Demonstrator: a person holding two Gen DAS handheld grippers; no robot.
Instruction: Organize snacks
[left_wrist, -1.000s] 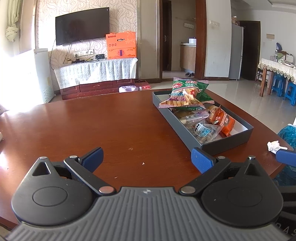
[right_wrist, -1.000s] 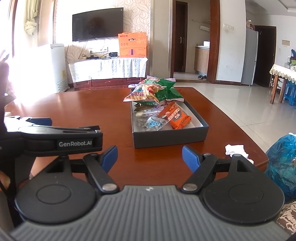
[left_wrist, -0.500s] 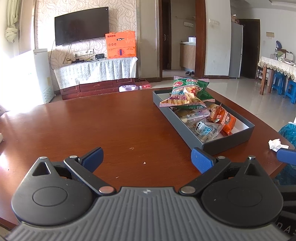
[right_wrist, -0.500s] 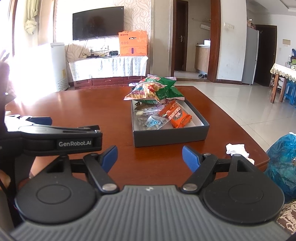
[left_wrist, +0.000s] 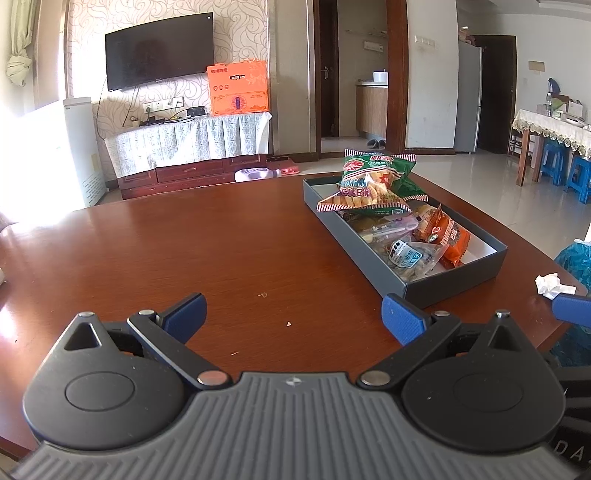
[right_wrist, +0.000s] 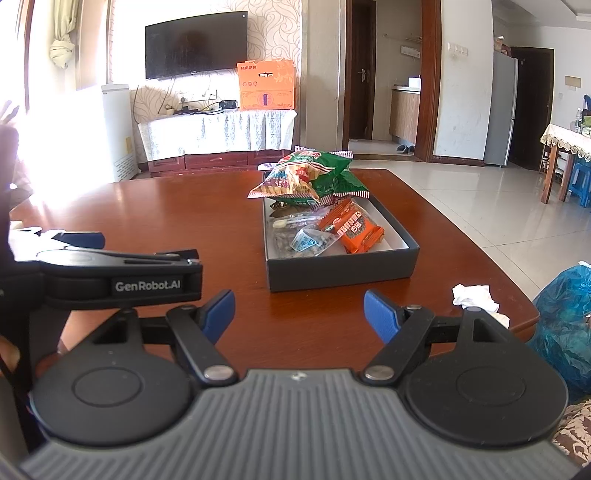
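A dark grey box sits on the brown table and holds several snacks. A green cracker bag lies across its far end. An orange packet and a clear packet with a blue label lie nearer. My left gripper is open and empty over bare table, left of the box. My right gripper is open and empty just in front of the box's near wall.
A crumpled white tissue lies near the table's right edge. A blue plastic bag hangs beyond that edge. The left gripper's body shows at the left of the right wrist view. A TV stand and doorway are far behind.
Both views have drifted slightly; the box sits a little further right in each. Both grippers stay open and empty.
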